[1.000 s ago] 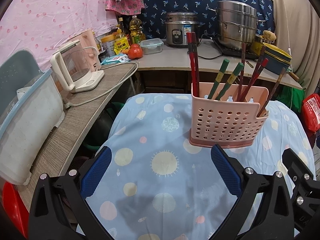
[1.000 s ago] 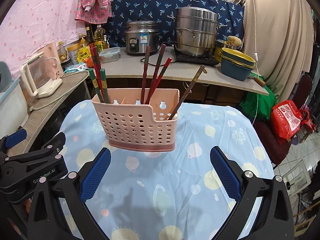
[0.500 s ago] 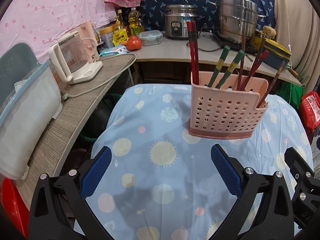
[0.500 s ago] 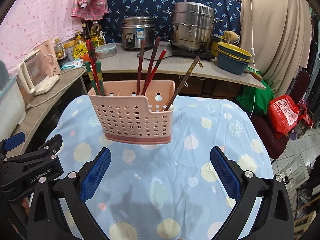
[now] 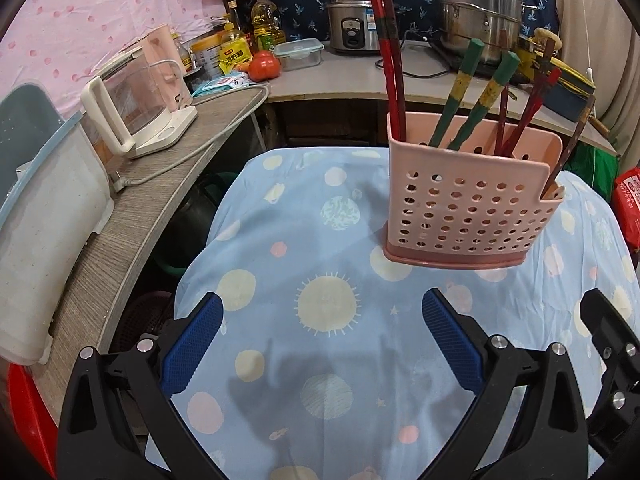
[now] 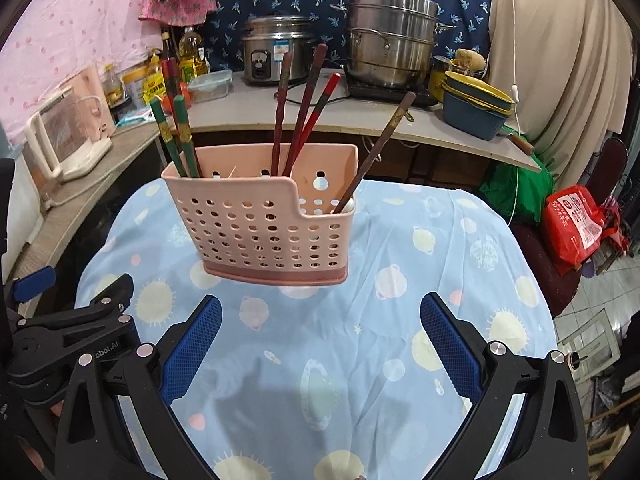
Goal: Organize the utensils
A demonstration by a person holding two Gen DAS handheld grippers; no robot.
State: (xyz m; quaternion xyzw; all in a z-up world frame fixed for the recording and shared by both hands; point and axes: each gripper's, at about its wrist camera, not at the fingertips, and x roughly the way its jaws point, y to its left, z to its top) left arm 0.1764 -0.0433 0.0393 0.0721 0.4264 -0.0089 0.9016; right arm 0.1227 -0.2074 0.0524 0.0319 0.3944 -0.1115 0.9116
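A pink perforated utensil holder (image 5: 468, 208) (image 6: 260, 224) stands upright on the table with the blue patterned cloth (image 5: 328, 304) (image 6: 400, 320). Several chopsticks stick out of it: a red pair (image 5: 390, 60) (image 6: 170, 76), a green pair (image 5: 476, 92) (image 6: 176, 132), dark red ones (image 6: 308, 96) and a single brown one (image 6: 380, 140) in the low end compartment. My left gripper (image 5: 322, 344) hovers open over the cloth, in front and to the left of the holder. Also open and holding nothing, my right gripper (image 6: 320, 344) hangs in front of the holder. The left gripper's body (image 6: 64, 332) shows at the lower left of the right wrist view.
A curved counter (image 5: 132, 208) runs along the left with an electric kettle (image 5: 136, 108) and a white bin (image 5: 44, 220). On the back counter stand a rice cooker (image 6: 276, 54), a steel steamer pot (image 6: 390, 36), stacked bowls (image 6: 476, 106) and bottles (image 5: 264, 26). A red bag (image 6: 576, 224) lies right.
Both grippers have drawn back a little from the holder and the views have tilted slightly downward. Both stay open, and the holder and chopsticks have not moved.
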